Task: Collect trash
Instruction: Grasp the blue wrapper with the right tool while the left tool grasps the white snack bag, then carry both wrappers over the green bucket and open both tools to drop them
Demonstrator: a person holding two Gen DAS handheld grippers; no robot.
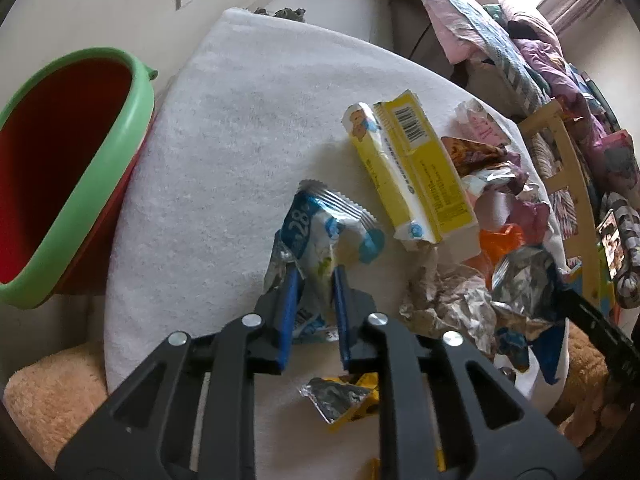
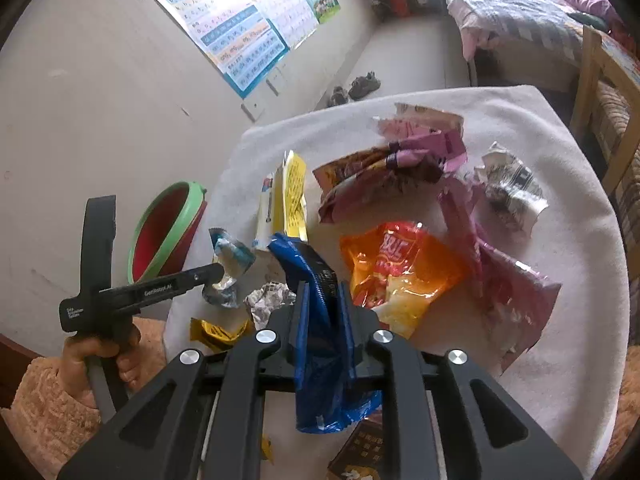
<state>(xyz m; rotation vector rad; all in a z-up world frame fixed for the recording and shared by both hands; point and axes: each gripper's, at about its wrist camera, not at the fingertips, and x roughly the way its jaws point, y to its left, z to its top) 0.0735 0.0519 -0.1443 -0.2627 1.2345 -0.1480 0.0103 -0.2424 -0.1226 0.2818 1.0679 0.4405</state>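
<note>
Black fingers are seen clamped on wrappers at both grippers above a white-covered desk (image 1: 224,128).

Between the blue-padded fingers of the left gripper (image 1: 314,276) a crumpled blue-and-white wrapper (image 1: 332,224) is pinched, its top edge standing just above the cloth. The right gripper (image 2: 324,300) is closed on a dark blue wrapper (image 2: 320,360), which hangs down between its fingers. On the desk, other trash is spread: a yellow carton (image 1: 416,168) just beside the held wrapper, an orange packet (image 2: 396,264), pink and brown wrappers (image 2: 384,168), crumpled paper (image 2: 512,188) and a small yellow wrapper (image 2: 216,332) near the front edge. A red bin with a green rim (image 1: 68,168) is set beside the desk on its left. A hand (image 2: 100,354) is seen gripping the left tool's handle.
</note>
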